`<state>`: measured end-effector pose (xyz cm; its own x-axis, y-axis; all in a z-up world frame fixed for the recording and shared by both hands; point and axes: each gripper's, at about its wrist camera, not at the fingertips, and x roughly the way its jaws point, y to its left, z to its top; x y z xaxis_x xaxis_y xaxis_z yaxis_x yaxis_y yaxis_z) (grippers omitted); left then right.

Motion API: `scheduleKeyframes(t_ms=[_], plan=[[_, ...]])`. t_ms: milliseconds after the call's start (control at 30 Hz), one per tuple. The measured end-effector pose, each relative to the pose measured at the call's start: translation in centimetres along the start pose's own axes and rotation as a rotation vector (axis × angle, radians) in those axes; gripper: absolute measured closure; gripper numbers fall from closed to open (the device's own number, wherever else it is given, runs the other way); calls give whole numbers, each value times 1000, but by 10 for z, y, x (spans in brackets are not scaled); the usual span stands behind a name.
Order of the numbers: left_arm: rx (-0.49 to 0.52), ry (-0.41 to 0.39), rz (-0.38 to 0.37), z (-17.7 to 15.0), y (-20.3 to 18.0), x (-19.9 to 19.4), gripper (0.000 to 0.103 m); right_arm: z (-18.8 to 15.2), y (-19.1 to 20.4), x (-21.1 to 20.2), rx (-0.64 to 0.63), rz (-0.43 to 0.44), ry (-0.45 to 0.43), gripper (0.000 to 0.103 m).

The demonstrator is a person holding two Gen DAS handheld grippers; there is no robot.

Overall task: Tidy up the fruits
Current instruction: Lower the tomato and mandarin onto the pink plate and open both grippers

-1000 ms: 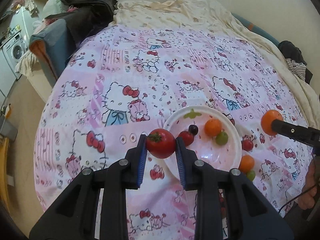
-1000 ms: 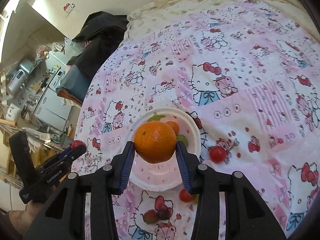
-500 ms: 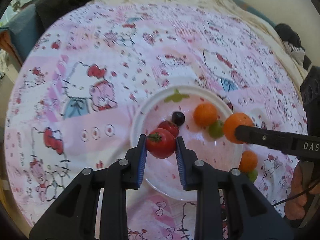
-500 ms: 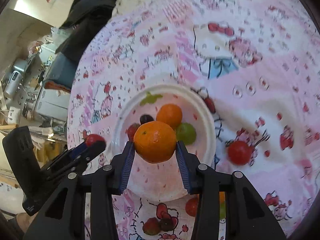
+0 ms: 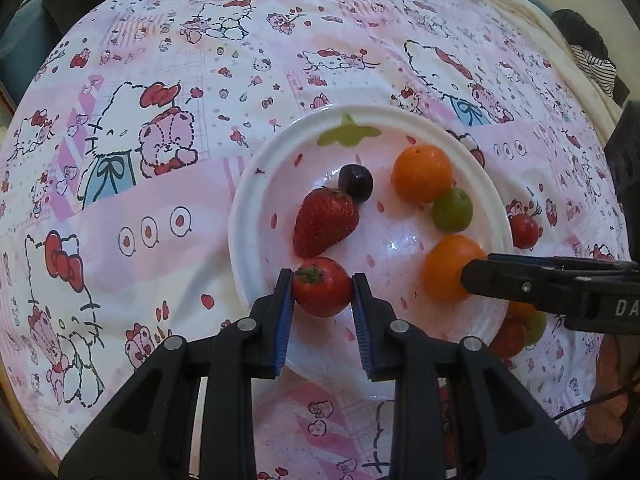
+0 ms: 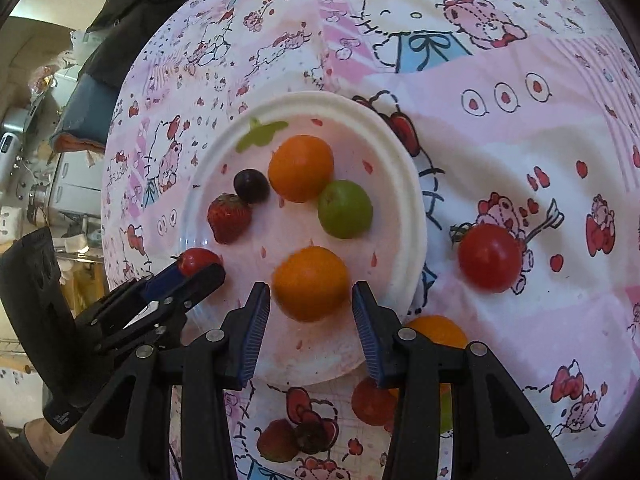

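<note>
Fruits sit on the round white plastic plate [image 6: 404, 184] at frame centre — red strawberry [image 6: 229, 218], dark grape [image 6: 251, 186]. Left gripper [image 5: 323, 290] clenches a small red tomato [image 5: 322, 286] over the plate's lower left; right gripper [image 6: 311, 300] stands released around a round orange mandarin [image 6: 310, 283] on the plate.

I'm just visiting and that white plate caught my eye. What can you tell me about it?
The plate is round, white and shallow, with a ridged rim, looks like thin plastic or paper, and has a green leaf print and small pink marks inside. It lies flat on the Hello Kitty sheet. In it sit a strawberry, a dark grape, a green fruit and two oranges. Both claws hover over its near edge.
</note>
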<state>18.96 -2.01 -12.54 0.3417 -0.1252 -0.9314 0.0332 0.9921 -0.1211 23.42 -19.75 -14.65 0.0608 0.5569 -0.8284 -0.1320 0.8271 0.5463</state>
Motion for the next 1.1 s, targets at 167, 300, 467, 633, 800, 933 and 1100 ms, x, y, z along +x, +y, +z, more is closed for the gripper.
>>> scheduleKeyframes(t_ms=[167,300,467,633,800,933,1100], plan=[[3,1,-6,-2,-1,2,78,0,3,0,-8,10,-3,57],[11,6,-8,-2,-4,3,77,2,5,-2,-3,29,-6,56],[14,9,-2,-2,-5,2,77,3,9,-10,-17,38,-27,38],[15,-13,-12,-2,-6,-4,50,5,7,-21,-10,56,-57,26],[26,-21,-3,-2,-10,-8,44,5,7,-34,-9,54,-94,20],[10,-27,-11,-2,-10,-15,44,2,7,-41,-9,61,-110,20],[-3,-39,-22,-4,-13,-26,44,-6,9,-57,-10,57,-146,20]])
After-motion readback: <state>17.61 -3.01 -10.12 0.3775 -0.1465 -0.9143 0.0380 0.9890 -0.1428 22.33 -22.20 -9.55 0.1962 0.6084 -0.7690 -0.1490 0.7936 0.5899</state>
